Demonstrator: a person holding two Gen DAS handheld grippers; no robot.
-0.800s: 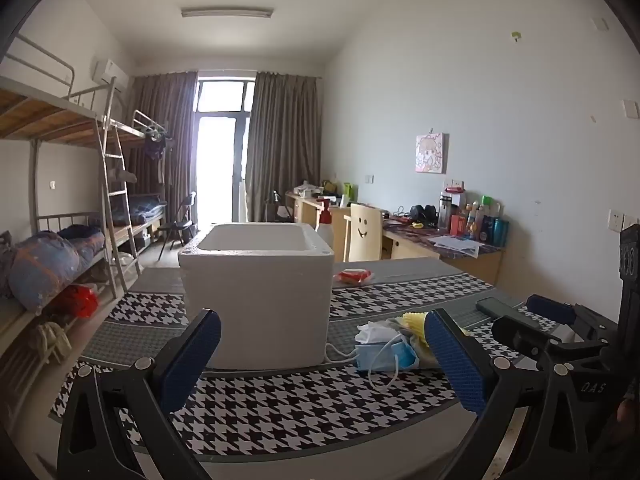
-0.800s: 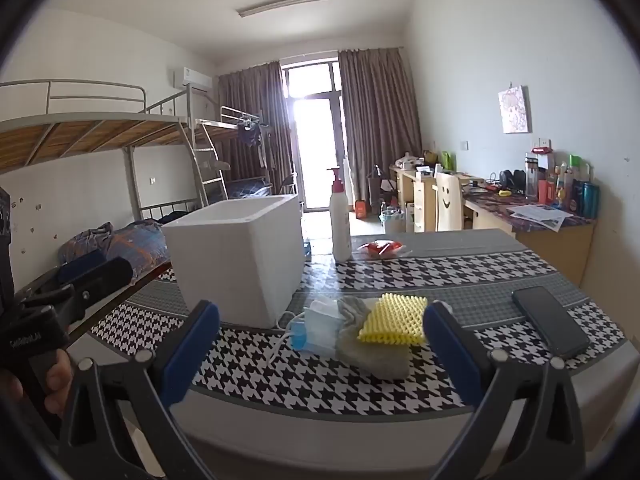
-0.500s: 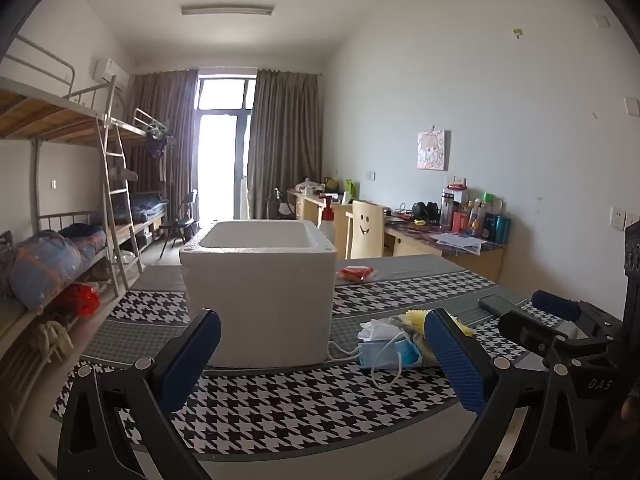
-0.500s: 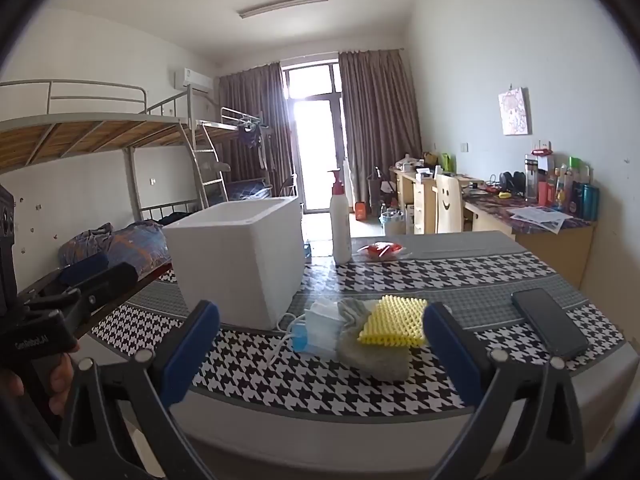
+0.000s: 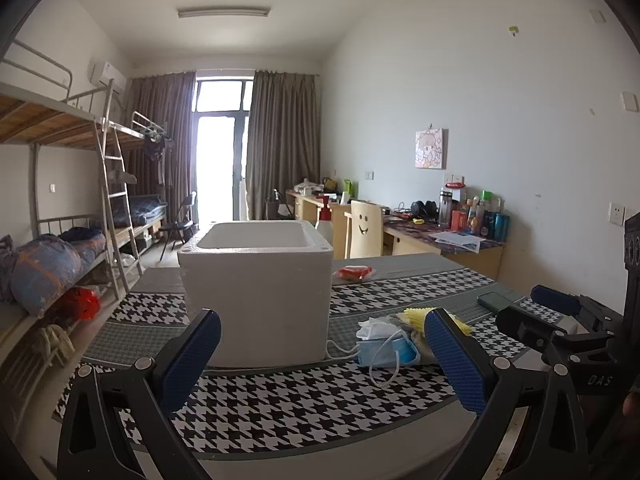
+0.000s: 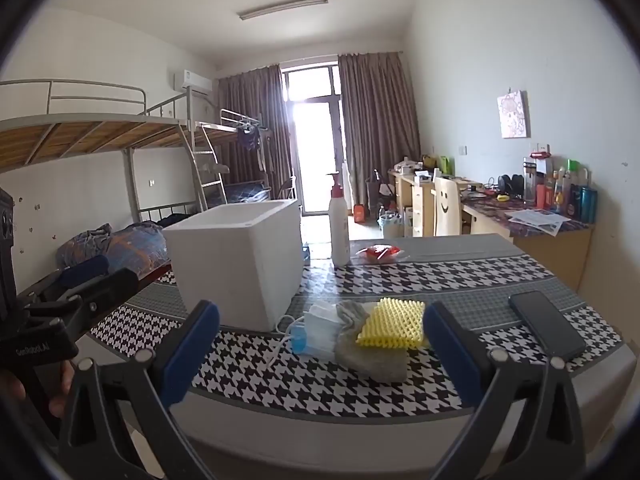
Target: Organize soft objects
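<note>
Nothing has moved: both grippers' fingers gape before the face masks (image 6: 316,328).

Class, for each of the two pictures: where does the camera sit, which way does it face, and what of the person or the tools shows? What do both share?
Left wrist: on the left gripper, facing the white box; the right gripper shows at right.
Right wrist: on the right gripper, facing the face masks and yellow sponge; the left gripper and a hand show at left.
Both share box, masks, sponge, phone.
</note>
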